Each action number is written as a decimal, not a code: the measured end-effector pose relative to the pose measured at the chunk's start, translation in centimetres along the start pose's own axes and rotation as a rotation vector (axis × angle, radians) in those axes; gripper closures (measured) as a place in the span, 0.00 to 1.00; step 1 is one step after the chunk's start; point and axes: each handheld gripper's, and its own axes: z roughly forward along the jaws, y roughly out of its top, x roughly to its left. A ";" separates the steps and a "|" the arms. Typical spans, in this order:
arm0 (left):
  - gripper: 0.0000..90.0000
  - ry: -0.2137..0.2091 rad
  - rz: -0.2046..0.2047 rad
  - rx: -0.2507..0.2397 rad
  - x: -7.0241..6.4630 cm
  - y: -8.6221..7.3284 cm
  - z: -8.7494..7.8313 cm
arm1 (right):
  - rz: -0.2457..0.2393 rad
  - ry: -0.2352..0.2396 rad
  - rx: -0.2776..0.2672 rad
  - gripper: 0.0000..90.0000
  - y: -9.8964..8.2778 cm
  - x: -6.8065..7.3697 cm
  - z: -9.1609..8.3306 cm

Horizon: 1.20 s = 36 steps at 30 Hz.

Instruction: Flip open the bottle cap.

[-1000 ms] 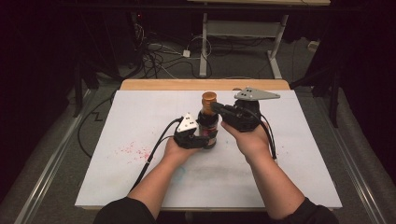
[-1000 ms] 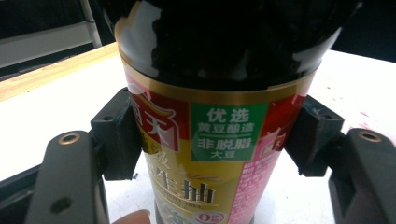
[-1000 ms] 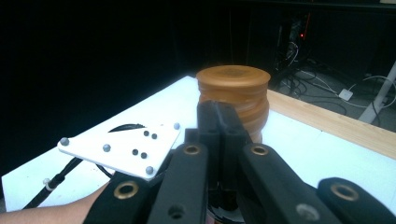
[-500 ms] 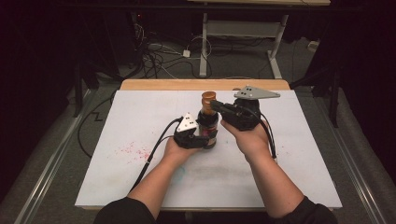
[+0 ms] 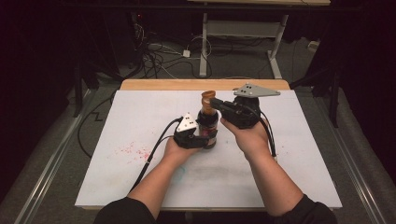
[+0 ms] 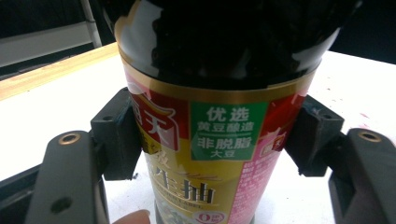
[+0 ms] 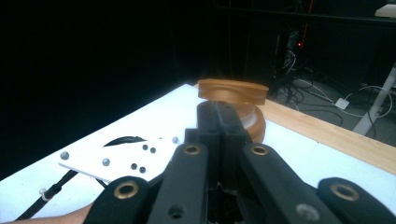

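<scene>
A dark soy sauce bottle (image 5: 208, 129) with a gold and red label (image 6: 219, 154) stands upright in the middle of the white table top (image 5: 135, 116). My left gripper (image 5: 204, 138) is shut on its lower body, and its pads (image 6: 116, 135) press both sides of the label. My right gripper (image 5: 214, 101) comes in level from the right with its jaws shut together. Its tips (image 7: 219, 109) sit against the brown cap (image 7: 232, 89), just under the cap's upper lid; whether they grip it I cannot tell.
Red stains (image 5: 133, 150) mark the white top to the left of the bottle. A wooden edge (image 5: 187, 84) runs along the far side. Cables (image 5: 159, 51) and a desk frame (image 5: 243, 28) lie on the floor beyond.
</scene>
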 end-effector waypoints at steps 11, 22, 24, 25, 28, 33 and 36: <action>0.32 -0.001 0.004 -0.004 0.0 -0.1 0.0 | 0.001 -0.004 -0.005 1.00 0.2 0.0 0.0; 0.32 -0.001 0.005 -0.003 -0.1 -0.1 0.0 | -0.006 -0.008 -0.016 1.00 1.1 0.0 0.3; 0.32 -0.002 0.003 -0.005 0.0 -0.1 0.0 | -0.005 -0.006 -0.018 1.00 1.3 0.0 0.4; 0.32 -0.002 0.003 -0.005 0.0 -0.1 0.0 | -0.010 -0.008 -0.016 1.00 1.4 0.0 0.5; 0.32 -0.002 0.002 -0.005 0.0 -0.1 -0.1 | -0.010 -0.011 -0.017 1.00 1.6 0.0 0.6; 0.32 -0.002 0.001 -0.009 0.0 -0.1 0.0 | -0.009 -0.009 -0.018 1.00 1.9 -0.1 0.9; 0.32 -0.002 0.001 -0.009 0.0 -0.1 0.0 | -0.011 -0.009 -0.019 1.00 2.1 -0.2 1.2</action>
